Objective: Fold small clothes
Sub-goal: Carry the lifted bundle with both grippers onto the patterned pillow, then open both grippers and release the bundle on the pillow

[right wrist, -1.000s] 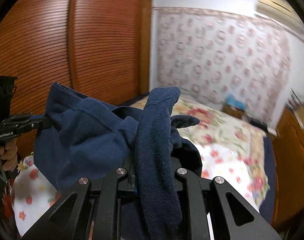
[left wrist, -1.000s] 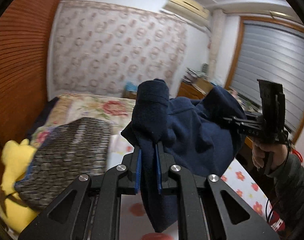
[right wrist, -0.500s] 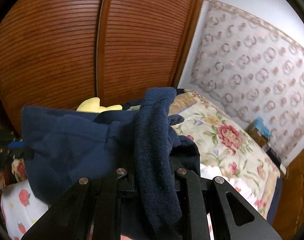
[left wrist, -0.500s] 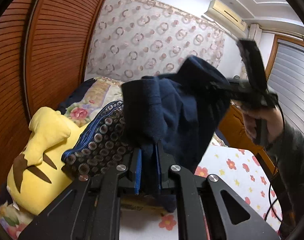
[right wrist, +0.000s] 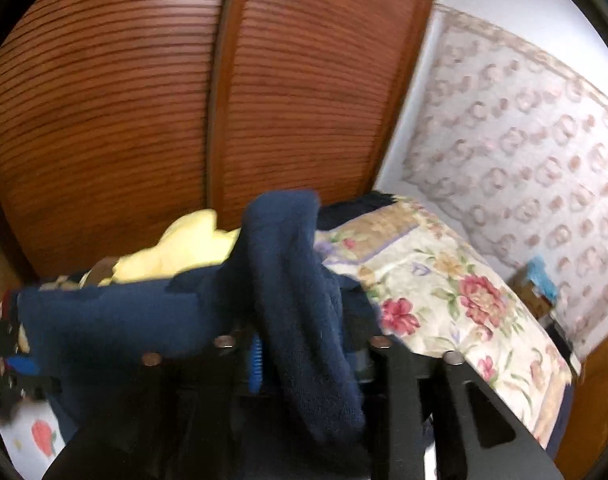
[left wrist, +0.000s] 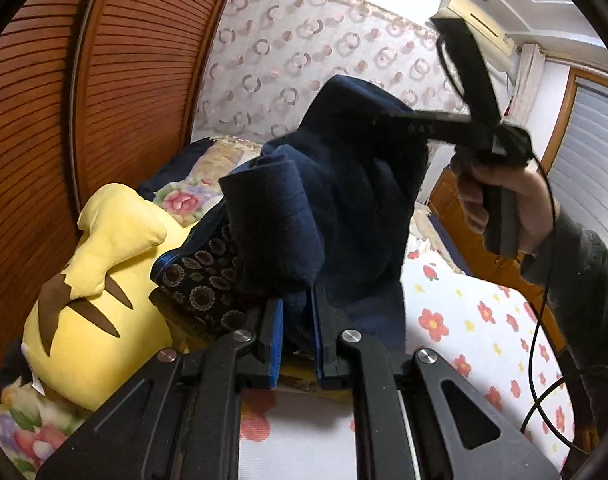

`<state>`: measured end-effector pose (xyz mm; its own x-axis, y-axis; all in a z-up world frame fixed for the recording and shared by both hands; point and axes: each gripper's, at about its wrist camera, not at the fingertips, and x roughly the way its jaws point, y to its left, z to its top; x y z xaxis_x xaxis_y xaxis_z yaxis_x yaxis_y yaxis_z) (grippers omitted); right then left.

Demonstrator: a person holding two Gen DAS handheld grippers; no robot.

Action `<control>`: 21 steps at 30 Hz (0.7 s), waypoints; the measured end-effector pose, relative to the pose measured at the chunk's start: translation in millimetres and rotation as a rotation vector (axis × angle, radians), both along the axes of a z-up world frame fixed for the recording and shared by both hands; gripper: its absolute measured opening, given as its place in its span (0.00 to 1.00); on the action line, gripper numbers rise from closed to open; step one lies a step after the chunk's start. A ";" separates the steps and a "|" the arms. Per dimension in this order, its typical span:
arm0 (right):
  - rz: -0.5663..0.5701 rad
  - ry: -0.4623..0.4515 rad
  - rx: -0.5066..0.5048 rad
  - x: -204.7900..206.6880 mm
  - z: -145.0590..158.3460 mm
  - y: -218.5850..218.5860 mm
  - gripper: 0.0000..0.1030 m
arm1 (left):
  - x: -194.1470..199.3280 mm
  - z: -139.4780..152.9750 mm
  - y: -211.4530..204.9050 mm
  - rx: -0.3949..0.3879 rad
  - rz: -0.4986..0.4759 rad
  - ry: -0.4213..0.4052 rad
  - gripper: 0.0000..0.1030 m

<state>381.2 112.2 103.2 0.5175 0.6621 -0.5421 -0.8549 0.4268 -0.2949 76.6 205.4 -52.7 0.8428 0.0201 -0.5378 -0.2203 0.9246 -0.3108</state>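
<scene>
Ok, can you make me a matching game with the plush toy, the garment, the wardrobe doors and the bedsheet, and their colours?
Things:
1. plush toy
2. garment
3. wardrobe doors
4. bedsheet

Colours:
A. reddish-brown wood
B. white with little red flowers
C. yellow
D. dark blue

Pairs: 1-C, 2-D, 3-A, 4-B

bedroom. louvred wooden wardrobe doors (right wrist: 144,100) fill left side. back wall hung with pale curtain, ring pattern (left wrist: 304,52). air conditioner (left wrist: 479,20) high on wall near white ceiling. window with grey slatted blind (left wrist: 587,176), wooden frame. bed with floral quilt (right wrist: 443,280), white sheet with small flowers (left wrist: 475,328). wooden cabinet (left wrist: 459,216) beside bed.
</scene>
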 end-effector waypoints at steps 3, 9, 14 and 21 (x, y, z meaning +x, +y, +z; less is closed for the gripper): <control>-0.071 -0.013 0.078 2.1 14.2 -16.3 0.47 | 0.8 1.3 0.4 0.000 -0.001 0.000 0.13; -0.074 -0.007 0.162 -3.7 23.4 -42.8 0.54 | -5.0 5.6 -0.8 0.033 0.024 -0.017 0.13; -0.054 0.096 0.076 1.7 -17.0 -35.9 0.54 | -14.1 13.6 -0.5 0.063 0.037 -0.042 0.38; -0.125 0.198 0.046 32.6 -76.1 -20.6 0.54 | -24.4 30.9 -2.8 0.096 0.046 -0.093 0.89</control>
<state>413.7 91.7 27.1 0.4837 0.6256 -0.6121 -0.8337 0.5422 -0.1047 52.2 202.6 -21.9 0.8859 0.1072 -0.4514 -0.2374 0.9407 -0.2425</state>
